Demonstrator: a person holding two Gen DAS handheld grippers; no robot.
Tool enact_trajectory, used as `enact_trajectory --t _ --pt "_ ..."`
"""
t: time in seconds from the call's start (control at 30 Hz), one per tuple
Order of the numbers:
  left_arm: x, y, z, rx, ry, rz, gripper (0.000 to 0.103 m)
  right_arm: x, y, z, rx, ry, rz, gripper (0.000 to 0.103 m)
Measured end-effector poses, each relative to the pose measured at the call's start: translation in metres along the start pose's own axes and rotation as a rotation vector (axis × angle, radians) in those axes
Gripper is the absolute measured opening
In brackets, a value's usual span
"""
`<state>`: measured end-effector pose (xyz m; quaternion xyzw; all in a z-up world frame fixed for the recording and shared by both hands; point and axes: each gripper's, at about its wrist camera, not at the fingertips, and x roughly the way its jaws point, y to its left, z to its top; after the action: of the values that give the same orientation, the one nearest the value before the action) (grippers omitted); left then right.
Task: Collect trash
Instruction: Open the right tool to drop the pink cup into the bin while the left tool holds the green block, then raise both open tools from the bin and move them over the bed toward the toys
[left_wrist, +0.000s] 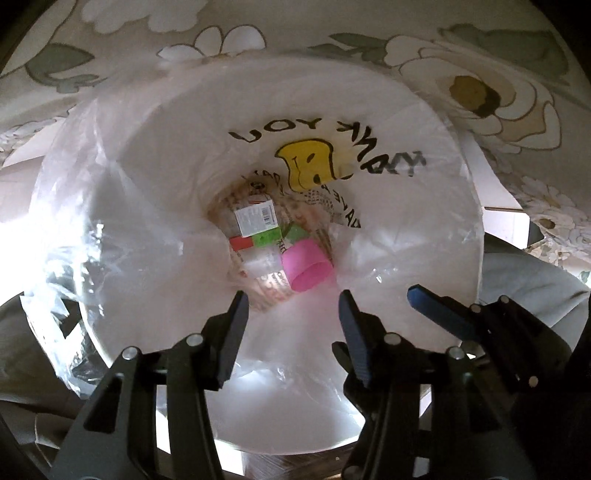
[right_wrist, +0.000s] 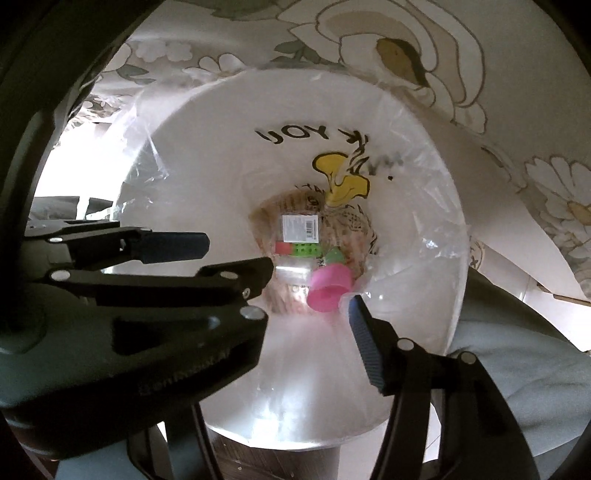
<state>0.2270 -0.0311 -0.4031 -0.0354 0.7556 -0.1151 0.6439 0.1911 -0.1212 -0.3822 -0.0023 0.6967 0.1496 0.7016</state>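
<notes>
A round white bin lined with a clear plastic bag (left_wrist: 424, 206) fills both views, seen from above (right_wrist: 207, 155). At its bottom lie a pink cup (left_wrist: 306, 267), a barcode-labelled packet (left_wrist: 256, 218) and a clear plastic piece (left_wrist: 264, 264). The cup (right_wrist: 328, 288) and packet (right_wrist: 299, 227) also show in the right wrist view. My left gripper (left_wrist: 291, 310) is open and empty over the bin's near side. My right gripper (right_wrist: 314, 291) is open and empty beside it, its left finger hidden behind the left gripper's body. The right gripper's blue-padded finger (left_wrist: 436, 310) shows in the left wrist view.
A floral cloth (left_wrist: 498, 92) lies behind and right of the bin. A white box edge (left_wrist: 506, 221) sits at the right. Grey fabric (right_wrist: 517, 362) lies at the lower right. Dark wooden floor (right_wrist: 236, 461) shows under the bin.
</notes>
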Motion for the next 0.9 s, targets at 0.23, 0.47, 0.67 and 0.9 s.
enact_trajectory --t 0.23,0.47,0.67,0.9 --pt "0.002 -0.001 -0.001 0.001 -0.006 0.003 0.052 -0.007 0.0 0.001 0.004 -0.009 -0.006 0.061" --pt "-0.006 0.004 -0.009 -0.015 -0.009 0.004 0.051 -0.018 0.003 -0.003 -0.011 -0.022 -0.021 0.062" --pt "-0.019 0.008 -0.019 -0.022 -0.03 0.008 0.051 -0.035 0.01 -0.011 -0.036 -0.039 -0.026 0.062" --pt "-0.049 0.014 -0.036 -0.032 -0.052 -0.03 0.051 -0.07 0.017 -0.03 -0.071 -0.066 0.006 0.064"
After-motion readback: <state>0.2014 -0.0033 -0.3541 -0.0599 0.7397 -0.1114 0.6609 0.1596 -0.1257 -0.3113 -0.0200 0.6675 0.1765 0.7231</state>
